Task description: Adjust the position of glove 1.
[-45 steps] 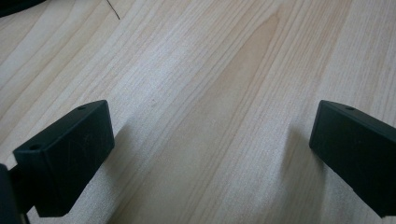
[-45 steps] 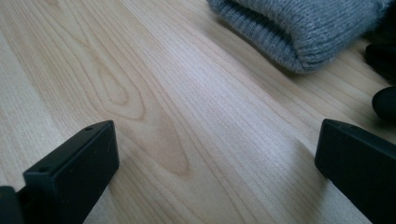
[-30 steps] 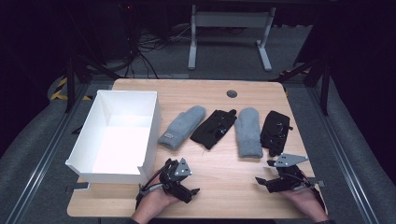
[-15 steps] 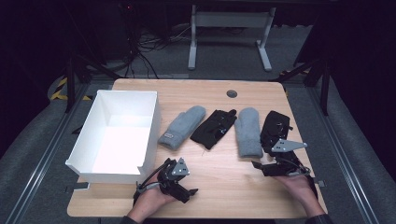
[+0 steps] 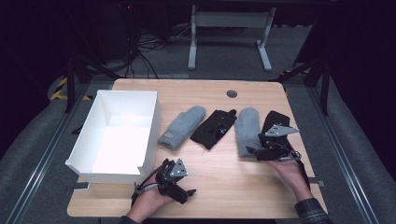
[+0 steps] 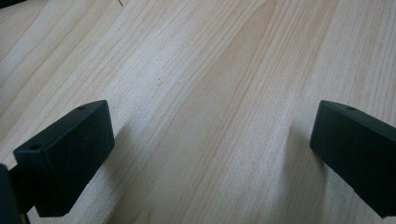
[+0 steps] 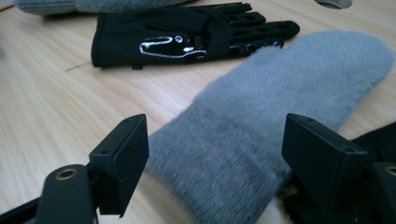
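My right tool [image 5: 254, 151] is at the cuff end of the grey fleece mitten [image 5: 247, 130], which lies on the counter [image 5: 224, 186] between the two black gloves. In the right gripper view the jaws have just been closing a little, and now they stand apart on either side of the cuff [image 7: 219, 177], the pads not pressing on it. The ribbed knit of the cuff looks thick and springy; the body of the mitten is soft, fuzzy pile, rounded at the tip.

The risk I see: the black glove at the right [image 5: 275, 122] lies just beside the mitten, maybe touching it, and dark fabric sits by my far jaw. If I close here I could pinch both and drag the pair along. The other risk is a shallow bite: fleece compresses, and a grip on the top layer alone would let the mitten sag or slip free on the lift.

The middle black glove [image 7: 187, 35] is thin and smooth with a glossy silver print, well clear of my jaws. A second grey mitten [image 5: 183, 126] lies beyond it, nearer the white box [image 5: 140, 100], whose walls are stiff and plain.

My left tool [image 5: 187, 193] rests low over bare wood near the box's front, jaws wide apart, nothing between them.
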A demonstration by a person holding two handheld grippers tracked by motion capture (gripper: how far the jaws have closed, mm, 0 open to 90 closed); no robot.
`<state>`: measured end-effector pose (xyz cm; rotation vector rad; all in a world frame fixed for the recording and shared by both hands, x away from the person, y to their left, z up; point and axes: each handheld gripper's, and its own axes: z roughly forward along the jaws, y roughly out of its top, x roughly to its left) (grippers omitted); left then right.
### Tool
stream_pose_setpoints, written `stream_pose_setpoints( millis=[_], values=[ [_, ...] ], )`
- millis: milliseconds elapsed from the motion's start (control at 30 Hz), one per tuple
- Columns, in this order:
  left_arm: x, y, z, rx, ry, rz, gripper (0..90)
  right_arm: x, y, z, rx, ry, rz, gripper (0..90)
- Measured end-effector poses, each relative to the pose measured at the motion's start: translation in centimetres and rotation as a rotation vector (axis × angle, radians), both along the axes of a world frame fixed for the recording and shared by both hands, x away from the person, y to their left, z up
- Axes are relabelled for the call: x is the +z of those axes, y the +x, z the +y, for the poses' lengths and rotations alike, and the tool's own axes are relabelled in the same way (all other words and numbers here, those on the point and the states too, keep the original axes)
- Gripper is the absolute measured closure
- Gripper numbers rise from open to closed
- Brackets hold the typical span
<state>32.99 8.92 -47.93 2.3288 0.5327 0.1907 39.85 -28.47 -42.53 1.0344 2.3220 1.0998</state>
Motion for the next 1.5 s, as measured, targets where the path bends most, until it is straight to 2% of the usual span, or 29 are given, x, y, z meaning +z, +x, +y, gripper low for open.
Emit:
stream_pose_setpoints(
  millis=[200,233,367,600,767,800,833,867,900,933,1033,1067,1300,1500],
  values=[
    [0.0,0.0,0.0,0.006,0.001,0.001,0.1,-0.1,1.4,0.0,-0.020,0.009,0.002,25.7],
    [0.0,0.0,-0.1,0.007,0.002,0.001,0.0,-0.1,1.9,-0.1,-0.024,0.020,0.005,30.1],
    [0.0,0.0,-0.1,0.006,0.002,0.001,0.0,-0.1,2.7,0.1,-0.020,0.030,0.007,35.0],
    [0.0,0.0,-0.1,0.007,0.002,0.001,0.0,-0.6,3.9,0.2,-0.040,0.029,0.012,40.4],
    [0.0,-0.1,-0.1,0.007,0.002,0.001,0.0,-1.5,4.5,0.4,-0.044,0.011,0.022,48.4],
    [0.0,-0.1,-0.1,0.007,0.002,0.001,0.0,-1.6,4.6,0.4,-0.046,0.005,0.024,51.1],
    [0.0,0.0,-0.1,0.007,0.002,0.001,0.0,-1.8,4.7,0.6,-0.043,-0.004,0.028,58.3],
    [0.0,-0.1,-0.1,0.007,0.002,0.001,0.0,-1.8,4.7,0.6,-0.043,-0.004,0.028,58.3],
    [0.0,-0.1,-0.1,0.007,0.001,0.001,0.0,-2.1,4.7,0.7,-0.042,-0.012,0.032,67.0],
    [0.0,-0.1,-0.1,0.007,0.001,0.001,0.0,-2.1,4.7,0.7,-0.042,-0.012,0.032,67.0],
    [0.0,-0.1,-0.1,0.007,0.001,0.000,0.1,-2.2,4.8,0.8,-0.049,-0.007,0.034,83.3],
    [0.0,-0.1,-0.1,0.007,0.001,0.000,0.0,-2.2,4.8,0.8,-0.052,-0.007,0.034,84.8],
    [0.0,-0.1,0.0,0.007,-0.002,0.002,0.4,-1.7,4.6,0.6,-0.058,0.014,0.021,87.4],
    [0.0,-0.1,0.0,0.008,-0.001,0.002,0.4,-0.7,4.0,0.5,-0.059,0.037,-0.020,87.9]
  ],
)
